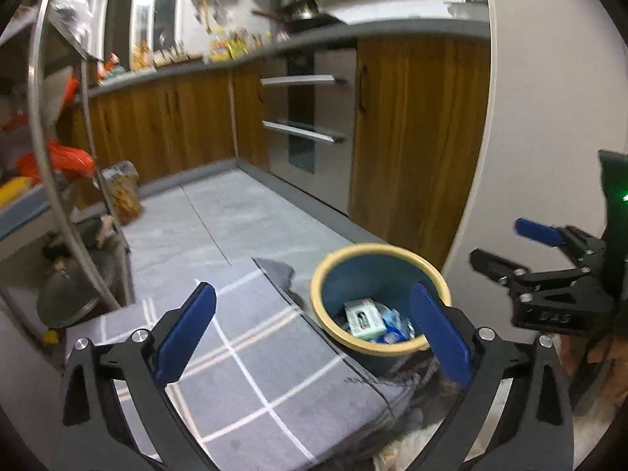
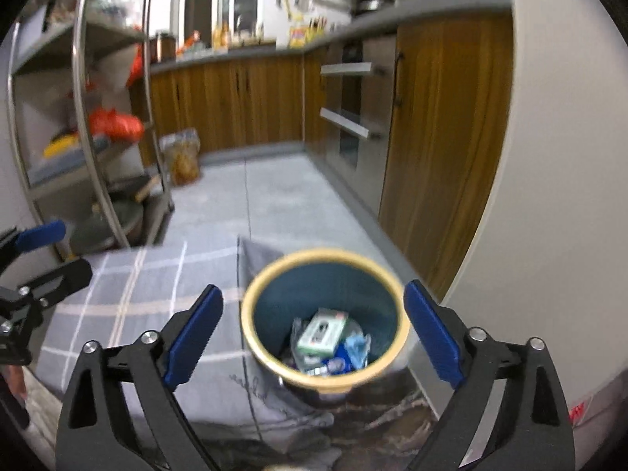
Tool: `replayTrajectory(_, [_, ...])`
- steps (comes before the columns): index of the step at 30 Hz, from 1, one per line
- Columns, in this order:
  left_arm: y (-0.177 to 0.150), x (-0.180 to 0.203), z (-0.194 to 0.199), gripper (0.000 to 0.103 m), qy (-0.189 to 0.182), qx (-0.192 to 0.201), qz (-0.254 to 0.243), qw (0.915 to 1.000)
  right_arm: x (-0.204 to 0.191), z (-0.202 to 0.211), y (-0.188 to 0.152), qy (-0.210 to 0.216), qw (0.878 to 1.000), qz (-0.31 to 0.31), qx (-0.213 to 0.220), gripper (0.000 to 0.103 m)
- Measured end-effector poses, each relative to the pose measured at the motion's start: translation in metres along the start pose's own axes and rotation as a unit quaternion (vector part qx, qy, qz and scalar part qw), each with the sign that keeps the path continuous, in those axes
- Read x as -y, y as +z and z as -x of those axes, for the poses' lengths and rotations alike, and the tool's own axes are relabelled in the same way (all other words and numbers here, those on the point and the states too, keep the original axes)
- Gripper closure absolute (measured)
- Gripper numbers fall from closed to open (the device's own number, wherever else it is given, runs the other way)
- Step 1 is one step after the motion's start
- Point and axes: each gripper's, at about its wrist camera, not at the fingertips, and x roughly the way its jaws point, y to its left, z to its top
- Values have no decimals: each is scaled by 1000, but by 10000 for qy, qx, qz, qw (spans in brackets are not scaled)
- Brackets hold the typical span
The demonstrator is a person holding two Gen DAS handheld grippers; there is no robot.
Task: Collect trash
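We see a grey checked cloth [image 1: 251, 357] spread over the floor, wooden cabinets [image 1: 420, 137] under a grey countertop [image 2: 392, 11], a steel oven front [image 1: 310, 129] with two bar handles, a metal shelf rack [image 2: 82, 117] (orange bags on it), a snack packet [image 2: 183, 155] beside it.

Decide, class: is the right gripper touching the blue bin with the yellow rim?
Apart. The right wrist view shows the right gripper with fingers spread wide and empty, the blue bin lying well beyond them on the floor.

Blurred bin [image 2: 392, 310] holding trash [image 2: 322, 333], right hand-held gripper [image 2: 312, 331] spread empty
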Motion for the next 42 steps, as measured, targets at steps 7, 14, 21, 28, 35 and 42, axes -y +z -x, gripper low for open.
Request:
replayTrajectory(7, [-8,-10,4,5,329,81,165,9993,-12,12,5,-118,9990,65,424,7])
replayTrajectory(14, [-10,-12,7,5,293,145,128,9994,-24,19,5,-43,9981,244,562,6])
replayTrajectory(21, [-13,-16,7,5,312,94,201,9993,-29,22,3,-48,9974,351,625,6])
replayTrajectory(28, [-14,-16,7,5,281,113,205,9993,-28,22,2,-56,9977,278,608,6])
replayTrajectory(35, [-14,-15,7,5,296,107,190,9993,-28,22,3,-52,9977,282,607,6])
replayTrajectory(42, [-13,-14,7,5,293,103,174,9994,-28,22,3,-61,9977,284,614,6])
